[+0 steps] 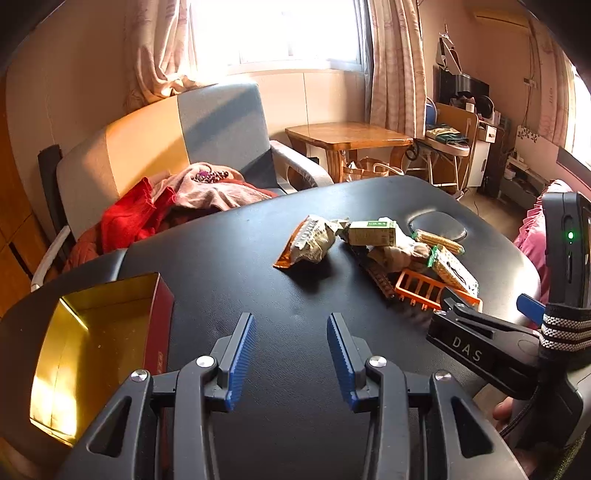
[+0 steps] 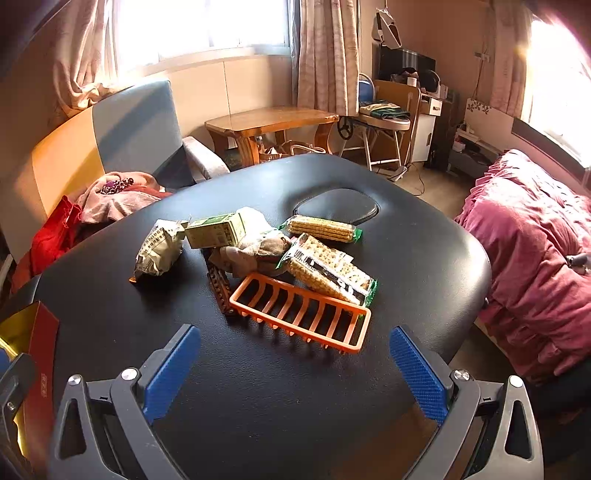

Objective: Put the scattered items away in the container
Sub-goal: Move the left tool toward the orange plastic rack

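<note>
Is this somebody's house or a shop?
Most likely a home, a lived-in bedroom or sitting room: an armchair piled with clothes, a bed with a pink quilt, and curtains at the window.

Sunlit curtained window point(image 1: 280, 33), grey armchair point(image 1: 207, 125), wooden side table point(image 2: 269, 120).

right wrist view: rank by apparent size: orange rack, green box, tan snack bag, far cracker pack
1. orange rack, though it lies nearest the camera
2. tan snack bag
3. green box and far cracker pack: too alike to rank
</note>
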The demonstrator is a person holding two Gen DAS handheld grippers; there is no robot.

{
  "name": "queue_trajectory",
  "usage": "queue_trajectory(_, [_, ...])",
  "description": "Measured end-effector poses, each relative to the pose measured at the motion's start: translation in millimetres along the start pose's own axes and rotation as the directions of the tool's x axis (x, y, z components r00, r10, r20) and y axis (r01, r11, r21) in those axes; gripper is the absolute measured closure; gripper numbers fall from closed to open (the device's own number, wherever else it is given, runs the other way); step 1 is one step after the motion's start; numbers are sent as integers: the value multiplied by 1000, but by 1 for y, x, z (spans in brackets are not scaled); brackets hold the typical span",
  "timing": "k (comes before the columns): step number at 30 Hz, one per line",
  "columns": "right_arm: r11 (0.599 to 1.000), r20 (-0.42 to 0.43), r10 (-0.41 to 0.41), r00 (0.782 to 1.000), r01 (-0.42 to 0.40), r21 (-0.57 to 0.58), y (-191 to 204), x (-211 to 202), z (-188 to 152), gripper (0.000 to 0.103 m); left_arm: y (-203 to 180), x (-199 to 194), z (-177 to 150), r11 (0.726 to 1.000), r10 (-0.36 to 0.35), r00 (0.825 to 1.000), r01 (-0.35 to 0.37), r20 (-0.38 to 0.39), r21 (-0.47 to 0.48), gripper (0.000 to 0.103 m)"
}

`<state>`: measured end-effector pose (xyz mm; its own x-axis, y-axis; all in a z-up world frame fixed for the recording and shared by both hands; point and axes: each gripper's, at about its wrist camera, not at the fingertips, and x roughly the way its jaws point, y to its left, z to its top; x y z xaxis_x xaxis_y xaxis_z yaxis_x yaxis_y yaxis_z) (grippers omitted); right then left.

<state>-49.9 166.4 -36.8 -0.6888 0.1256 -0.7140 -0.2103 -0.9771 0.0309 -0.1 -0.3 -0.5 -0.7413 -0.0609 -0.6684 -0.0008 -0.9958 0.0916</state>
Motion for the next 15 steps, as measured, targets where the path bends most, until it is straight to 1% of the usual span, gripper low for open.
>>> queue_trajectory(5, [999,10,-17,1000,17,-30,2,1,-2,0,4,7,-5,1000,-22,999,21,-43,-14,62])
queue_trajectory(7, [1000,10,2,1000,-2,-26,0,2,-6,0,5,10,-7,999,-31,998,30,-60,-20,62])
queue_trajectory(10, [1000,-3,7,1000,-7,-27,-2,5,-10,0,8,14,-10,999,-42,996,40,-84,-28,62])
queue_trajectory(15, [999,-27,41,999,-42,-25,-6,13,-14,0,5,27,-19,999,-32,992,31,-119,-9,62])
